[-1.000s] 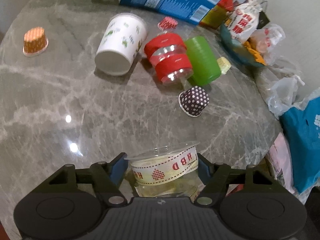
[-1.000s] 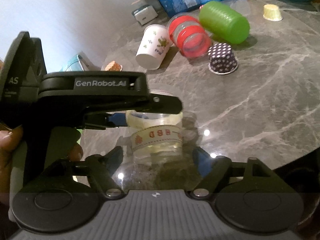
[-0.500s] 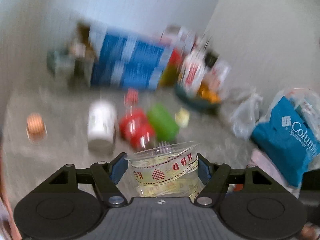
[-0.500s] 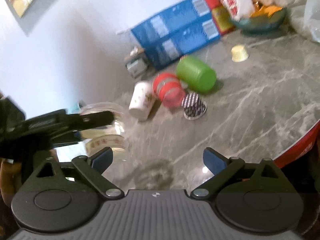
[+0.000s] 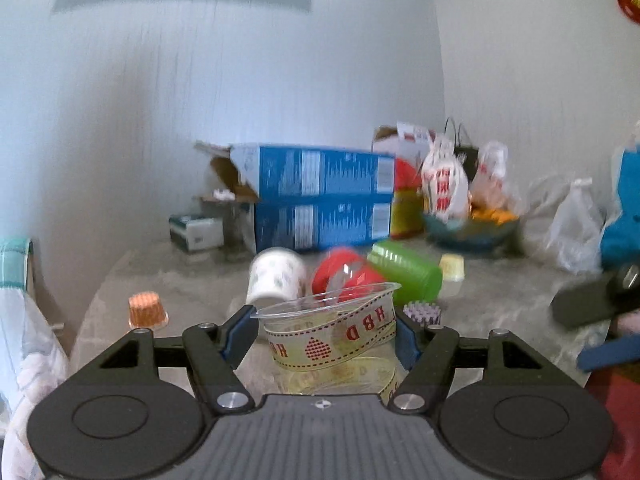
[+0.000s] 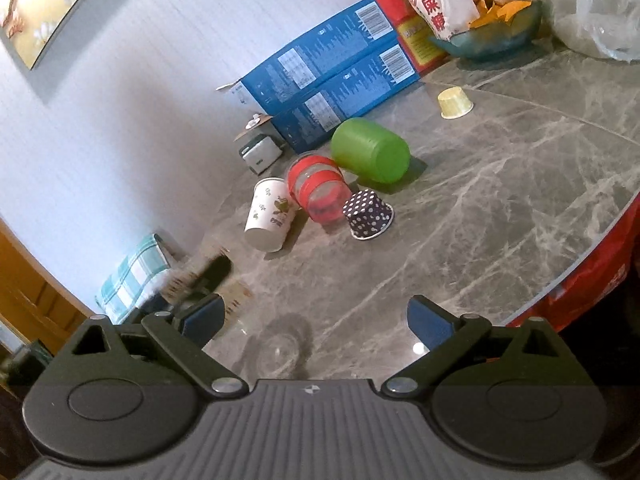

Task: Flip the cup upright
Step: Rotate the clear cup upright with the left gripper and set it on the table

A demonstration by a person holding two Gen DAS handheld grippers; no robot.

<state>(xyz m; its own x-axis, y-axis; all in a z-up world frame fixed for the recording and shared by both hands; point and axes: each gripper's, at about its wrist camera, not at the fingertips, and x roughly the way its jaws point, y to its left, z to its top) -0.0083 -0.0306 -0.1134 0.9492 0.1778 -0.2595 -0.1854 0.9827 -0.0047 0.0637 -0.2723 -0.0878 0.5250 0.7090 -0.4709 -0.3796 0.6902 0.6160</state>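
Observation:
My left gripper is shut on a clear plastic cup with a cream ribbon band marked HBD; the cup's rim faces up and tilts slightly, held above the table's near edge. My right gripper is open and empty over the grey marble table. On the table lie a white printed paper cup, a red-banded clear cup and a green cup, all on their sides. A polka-dot cupcake liner sits rim down beside them.
Two blue boxes lie at the back by the wall, with a bowl of snacks and plastic bags to the right. A yellow liner and an orange liner stand apart. A checked cloth hangs past the table's left edge.
My left gripper has lifted the clear cup off the table and turned it from pointing down to level, rim up. My right gripper has pulled back and away from it.

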